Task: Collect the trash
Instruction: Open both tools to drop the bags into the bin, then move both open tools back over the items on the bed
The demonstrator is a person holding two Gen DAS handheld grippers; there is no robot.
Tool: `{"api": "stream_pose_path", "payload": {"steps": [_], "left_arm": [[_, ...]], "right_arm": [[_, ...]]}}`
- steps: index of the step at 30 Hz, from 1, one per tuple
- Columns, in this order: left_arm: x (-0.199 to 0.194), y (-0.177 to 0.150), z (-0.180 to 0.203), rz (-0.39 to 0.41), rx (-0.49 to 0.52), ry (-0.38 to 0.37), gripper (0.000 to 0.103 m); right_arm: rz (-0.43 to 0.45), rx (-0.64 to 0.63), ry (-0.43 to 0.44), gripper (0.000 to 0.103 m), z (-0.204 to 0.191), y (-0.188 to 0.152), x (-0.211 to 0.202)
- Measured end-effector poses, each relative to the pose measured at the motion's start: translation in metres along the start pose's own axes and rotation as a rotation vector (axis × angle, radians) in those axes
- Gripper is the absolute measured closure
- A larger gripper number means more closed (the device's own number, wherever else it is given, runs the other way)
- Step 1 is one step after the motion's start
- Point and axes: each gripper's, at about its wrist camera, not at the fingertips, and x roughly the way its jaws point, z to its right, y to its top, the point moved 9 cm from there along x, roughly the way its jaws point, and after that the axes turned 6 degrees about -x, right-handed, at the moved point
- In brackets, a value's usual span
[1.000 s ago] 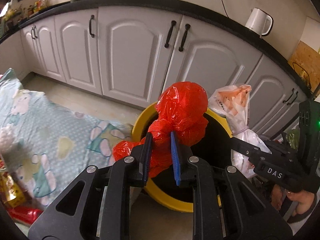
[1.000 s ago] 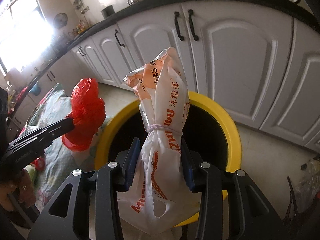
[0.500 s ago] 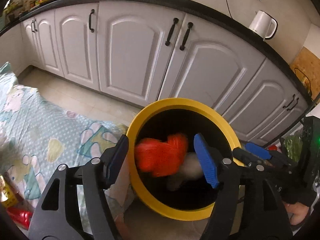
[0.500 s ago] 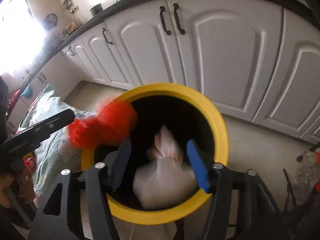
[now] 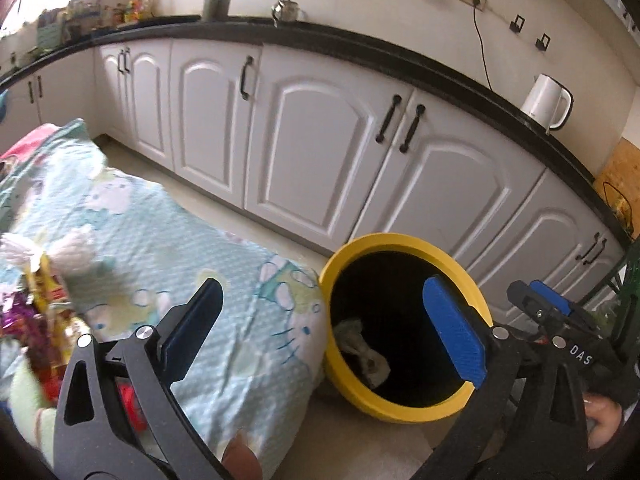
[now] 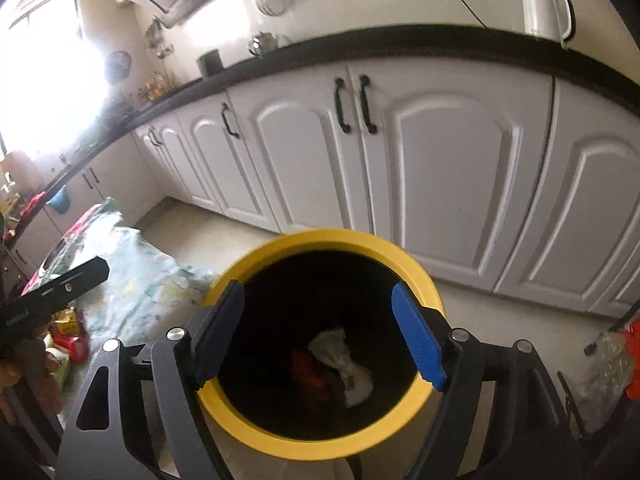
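Both bags just dropped: the red plastic bag (image 6: 308,368) and the white printed bag (image 6: 344,364) now lie at the bottom of the yellow bin (image 6: 416,276). Left gripper (image 5: 320,328) and right gripper (image 6: 320,336) are empty, jaws still spreading wide. More wrappers (image 5: 36,312) remain on the patterned cloth (image 5: 192,248), likely next.

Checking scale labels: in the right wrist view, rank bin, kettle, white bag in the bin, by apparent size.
1. Bin, largest by far.
2. Kettle.
3. White bag, looks close to the kettle in size; it also sits deeper and partly in shadow, so 2 and 3 are unsure.
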Motion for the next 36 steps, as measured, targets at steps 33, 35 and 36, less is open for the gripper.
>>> {"api": "stream_pose_path", "payload": {"steps": [33,35,36], "left_arm": [[-0.131,0.016,-0.131,0.253,-0.145,0.193,0.011],[-0.136,0.015,-0.141,0.259,-0.154,0.212,0.011],[-0.139,0.014,-0.148,0.260,-0.168,0.218,0.011]], "right_arm": [[0.081,-0.278,0.295,0.025,-0.171,0.004,-0.037],[0.075,-0.300,0.324,0.025,-0.185,0.001,-0.038],[0.073,-0.308,0.335,0.025,-0.191,-0.002,-0.040]]}}
